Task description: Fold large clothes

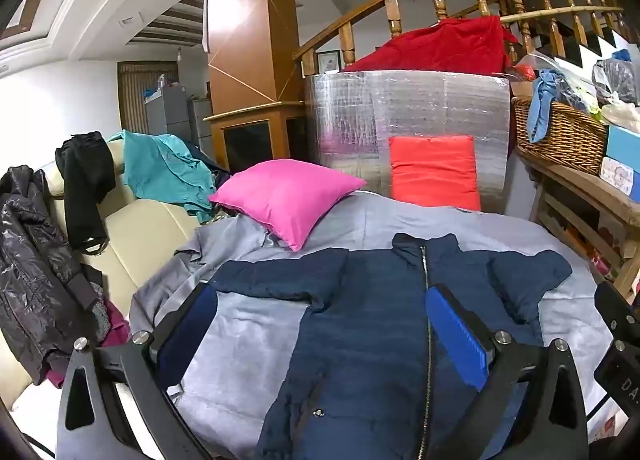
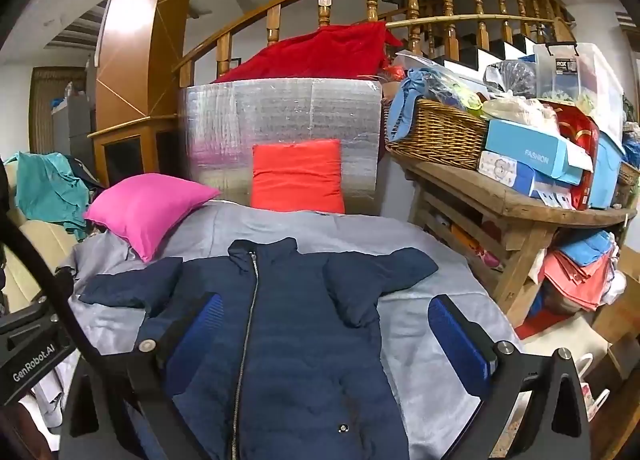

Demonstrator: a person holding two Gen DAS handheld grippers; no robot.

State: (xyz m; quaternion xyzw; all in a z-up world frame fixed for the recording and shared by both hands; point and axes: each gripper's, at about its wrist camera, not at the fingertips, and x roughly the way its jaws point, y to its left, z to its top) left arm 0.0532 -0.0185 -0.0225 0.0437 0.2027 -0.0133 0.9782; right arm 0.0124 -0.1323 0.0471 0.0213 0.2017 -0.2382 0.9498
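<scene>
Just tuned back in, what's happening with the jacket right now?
A navy jacket lies zipped and face up on the grey blanket, both sleeves spread out to the sides. The left gripper and right gripper hover over its lower half with jaws open, holding nothing. No fold is in yet. A pink pillow sits by the collar end, near one sleeve.
</scene>
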